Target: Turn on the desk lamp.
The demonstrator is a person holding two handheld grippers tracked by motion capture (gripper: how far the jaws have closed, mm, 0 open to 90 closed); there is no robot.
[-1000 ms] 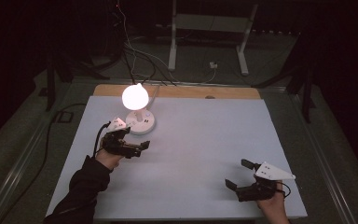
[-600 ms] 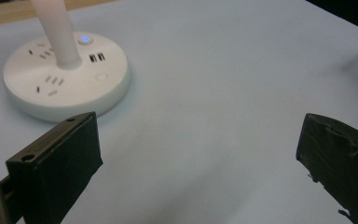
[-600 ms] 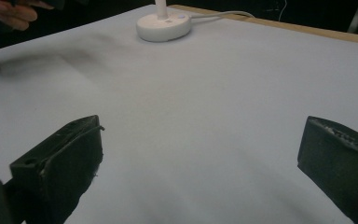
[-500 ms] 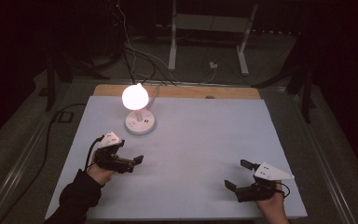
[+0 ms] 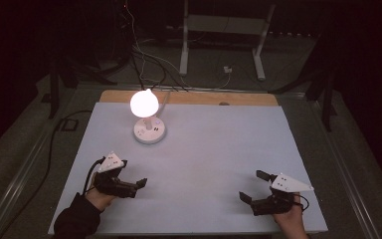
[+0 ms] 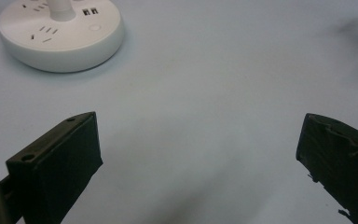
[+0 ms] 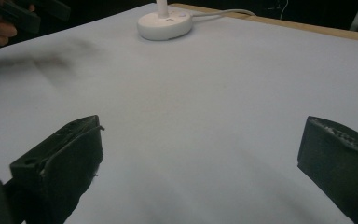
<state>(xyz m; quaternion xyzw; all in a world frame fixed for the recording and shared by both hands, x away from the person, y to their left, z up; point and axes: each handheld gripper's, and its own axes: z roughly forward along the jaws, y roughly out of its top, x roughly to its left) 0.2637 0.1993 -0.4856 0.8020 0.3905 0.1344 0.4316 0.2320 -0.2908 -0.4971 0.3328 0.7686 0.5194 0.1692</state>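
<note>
Lamp (image 5: 144,103): lit globe on round white socketed base (image 6: 60,32). Your left gripper (image 5: 140,183) and right gripper (image 5: 254,186) gape wide, empty.

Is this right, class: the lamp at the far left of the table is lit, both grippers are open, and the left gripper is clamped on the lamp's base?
Not quite. The left gripper is open and holds nothing; it sits apart from the lamp, nearer the person. The left gripper view shows bare table between its jaws, with the lamp's base beyond them. The rest stands: the lamp is lit and the right gripper is open.

one lit lamp (image 5: 144,117), two grippers, perhaps one table (image 5: 219,149)
</note>
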